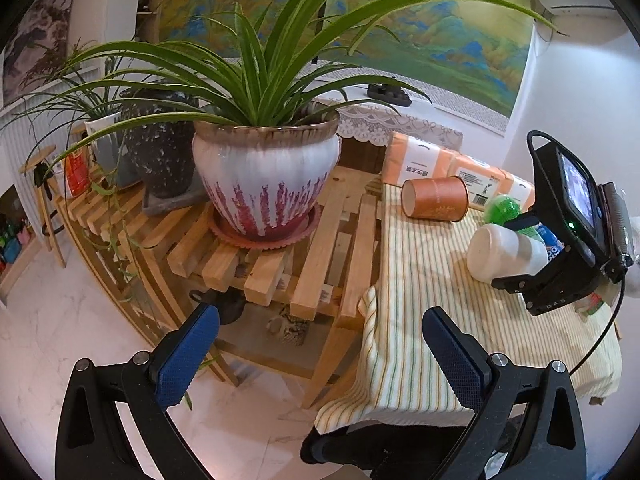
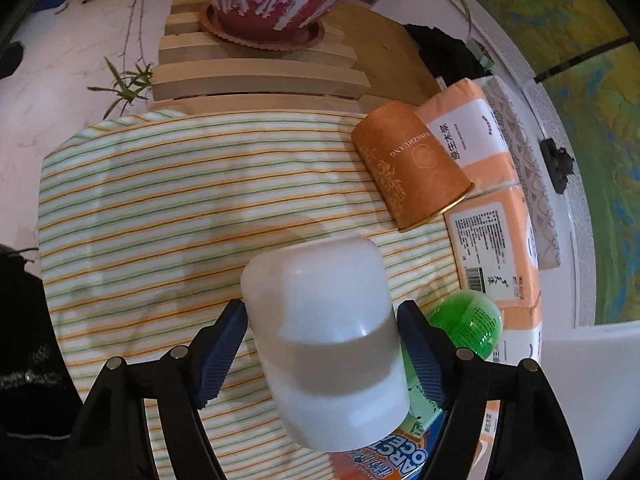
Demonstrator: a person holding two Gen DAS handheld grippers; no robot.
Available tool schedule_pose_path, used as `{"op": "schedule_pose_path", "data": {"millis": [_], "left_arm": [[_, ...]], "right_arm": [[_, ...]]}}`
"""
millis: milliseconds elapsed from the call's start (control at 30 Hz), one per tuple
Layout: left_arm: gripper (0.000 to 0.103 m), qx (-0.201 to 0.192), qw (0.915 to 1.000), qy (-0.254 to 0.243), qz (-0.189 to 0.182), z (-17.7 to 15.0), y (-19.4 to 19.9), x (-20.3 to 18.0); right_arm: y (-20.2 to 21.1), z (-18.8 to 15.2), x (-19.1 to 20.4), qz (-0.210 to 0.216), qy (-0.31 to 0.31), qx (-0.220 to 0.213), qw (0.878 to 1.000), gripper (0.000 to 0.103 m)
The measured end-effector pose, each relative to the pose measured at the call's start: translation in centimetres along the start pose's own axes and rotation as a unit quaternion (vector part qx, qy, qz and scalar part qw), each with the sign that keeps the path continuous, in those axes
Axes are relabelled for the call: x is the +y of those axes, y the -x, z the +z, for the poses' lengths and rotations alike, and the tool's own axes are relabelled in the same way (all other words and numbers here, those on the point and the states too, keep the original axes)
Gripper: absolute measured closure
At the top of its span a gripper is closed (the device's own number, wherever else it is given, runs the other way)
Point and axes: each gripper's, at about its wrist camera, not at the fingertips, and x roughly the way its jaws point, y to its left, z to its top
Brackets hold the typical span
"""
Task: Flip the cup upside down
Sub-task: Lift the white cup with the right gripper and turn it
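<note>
Here, in the left wrist view, the left gripper (image 1: 320, 352) hangs wide apart off the striped tablecloth (image 1: 420, 280), idle. In the right wrist view, the right gripper (image 2: 322, 354) clamps the white plastic cup (image 2: 320, 320) mid-body above the cloth, permitting rotation.

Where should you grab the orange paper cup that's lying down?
Grip the orange paper cup across the middle of its round side wall, one finger on each side, coming down from above. It lies on its side on the striped tablecloth, against the orange tissue packs, so only its top is free. The open left tool could probably take it.
</note>
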Motion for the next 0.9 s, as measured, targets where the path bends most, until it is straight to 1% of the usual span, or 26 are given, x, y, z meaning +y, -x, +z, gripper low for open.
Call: {"op": "schedule_pose_path", "data": {"millis": [133, 300, 400, 500, 600, 667, 733, 767, 800, 833, 900], "left_arm": [[0.0, -0.006, 1.0, -0.001, -0.003, -0.2, 0.7, 0.0], [0.0, -0.011, 0.9999, -0.005, -0.005, -0.4, 1.6, -0.1], [0.0, -0.013, 0.9999, -0.007, -0.006, -0.6, 2.1, -0.2], [0.0, -0.014, 0.9998, -0.007, -0.01, -0.8, 2.4, -0.3], [0.0, -0.012, 0.9998, -0.01, -0.015, -0.9, 2.4, -0.6], [0.0, -0.011, 0.9997, -0.013, -0.018, -1.0, 2.4, -0.9], [0.0, -0.011, 0.9996, -0.016, -0.022, -1.1, 2.4, -1.2], [0.0, -0.011, 0.9995, -0.017, -0.023, -1.1, 2.4, -1.4], [0.0, -0.011, 0.9995, -0.018, -0.025, -1.1, 2.3, -1.5], [0.0, -0.011, 0.9994, -0.02, -0.026, -1.1, 2.3, -1.7], [0.0, -0.008, 0.9994, -0.022, -0.027, -1.1, 2.1, -1.9]], "right_arm": [[0.4, 0.1, -0.3, 0.0, -0.041, 0.004, 0.999, 0.03], [2.2, -0.1, -0.6, 0.016, -0.097, -0.016, 0.995, 0.03], [3.3, -0.5, -0.7, 0.031, -0.145, -0.021, 0.989, 0.03], [3.9, -1.4, -1.5, 0.055, -0.218, -0.011, 0.974, 0.03], [4.4, -2.9, -2.2, 0.083, -0.286, 0.001, 0.955, 0.03], [4.6, -4.1, -2.9, 0.103, -0.332, 0.005, 0.938, 0.03], [4.5, -5.5, -3.7, 0.132, -0.381, 0.012, 0.915, 0.03], [4.4, -6.4, -4.2, 0.155, -0.411, 0.015, 0.898, 0.03], [4.2, -7.0, -4.4, 0.169, -0.429, 0.015, 0.887, 0.03], [4.0, -7.8, -4.7, 0.19, -0.455, 0.016, 0.87, 0.03], [3.5, -8.7, -4.8, 0.204, -0.484, 0.018, 0.851, 0.03]]}}
